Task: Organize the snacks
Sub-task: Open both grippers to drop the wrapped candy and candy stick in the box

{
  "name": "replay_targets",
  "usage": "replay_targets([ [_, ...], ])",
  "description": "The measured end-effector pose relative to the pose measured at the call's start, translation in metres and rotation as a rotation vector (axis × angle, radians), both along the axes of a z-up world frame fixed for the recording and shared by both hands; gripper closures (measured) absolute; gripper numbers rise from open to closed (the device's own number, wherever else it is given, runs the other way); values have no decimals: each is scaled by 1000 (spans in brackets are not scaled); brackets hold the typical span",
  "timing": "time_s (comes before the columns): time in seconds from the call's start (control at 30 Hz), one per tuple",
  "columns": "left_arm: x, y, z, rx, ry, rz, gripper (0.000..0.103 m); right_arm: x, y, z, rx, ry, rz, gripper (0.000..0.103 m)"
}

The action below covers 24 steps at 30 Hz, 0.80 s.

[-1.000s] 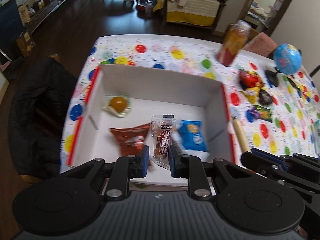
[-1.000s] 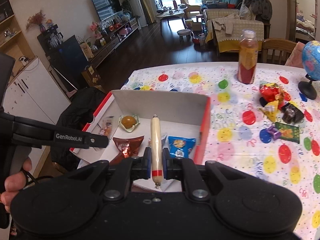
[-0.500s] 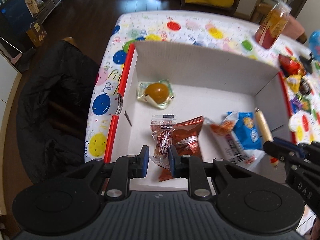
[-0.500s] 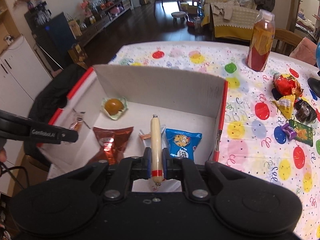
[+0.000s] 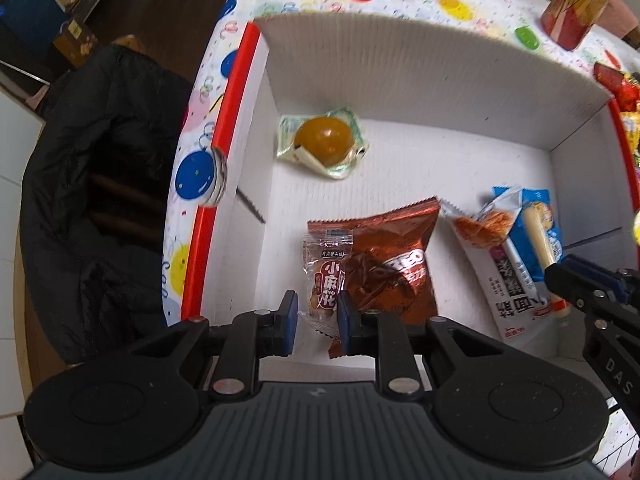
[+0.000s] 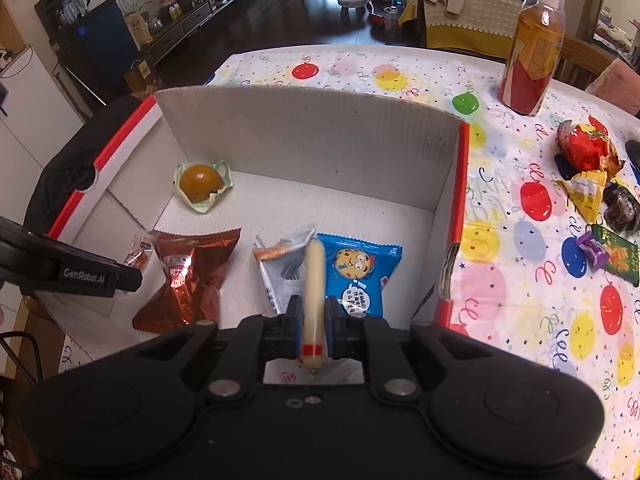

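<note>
Right wrist view: beyond the white box [image 6: 320, 148] the balloon-print table [image 6: 500, 280] carries a loose heap of snacks [image 6: 592, 184] on the right and an orange drink bottle [image 6: 534, 48] farther back, both well apart from the box. A dark jacket [image 5: 104, 184] hangs over a chair just beside the box's red-edged left wall.

Inside the box lie a jelly cup [image 6: 200, 184] near the back left corner, a red foil packet [image 6: 188, 276], a grey-white pouch [image 6: 280, 268] and a blue cookie packet [image 6: 360, 276] side by side toward the front.

The right tool [image 6: 313, 320] pinches a pale sausage stick [image 6: 313, 280] between its blue pads, low over the pouch and the cookie packet (whether it touches them I cannot tell).

The left tool [image 5: 313, 322] has its pads spread on either side of a small twist snack packet [image 5: 326, 276], which lies against the red foil packet's left edge; contact with the pads is unclear.
</note>
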<state>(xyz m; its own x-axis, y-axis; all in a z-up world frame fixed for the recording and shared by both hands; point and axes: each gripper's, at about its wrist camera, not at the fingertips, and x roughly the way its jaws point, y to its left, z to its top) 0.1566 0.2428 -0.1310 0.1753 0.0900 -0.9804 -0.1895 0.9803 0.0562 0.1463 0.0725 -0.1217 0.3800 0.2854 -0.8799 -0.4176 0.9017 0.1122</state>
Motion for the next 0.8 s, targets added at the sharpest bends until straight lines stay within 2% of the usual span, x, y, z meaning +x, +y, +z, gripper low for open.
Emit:
replay_targets([
  [0.3, -2, 2, -1, -29, 15, 25, 81, -4, -1, 6, 18, 3, 6, 82],
  [0.5, -11, 3, 7, -42, -4, 31, 74, -13, -7, 18, 42, -18, 9, 75],
  [0.57, -14, 3, 11, -45, -10, 34, 69, -17, -10, 22, 52, -28, 6, 72],
  [0.63, -18, 3, 16, -52, -30, 36, 45, -21, -12, 28, 62, -35, 5, 69],
  [0.67, -21, 3, 20, -56, -46, 37, 43, -24, -13, 31, 68, -39, 5, 68],
  [0.8, -31, 1, 34, -60, -87, 32, 42, -34, -19, 43, 90, -63, 1, 59],
])
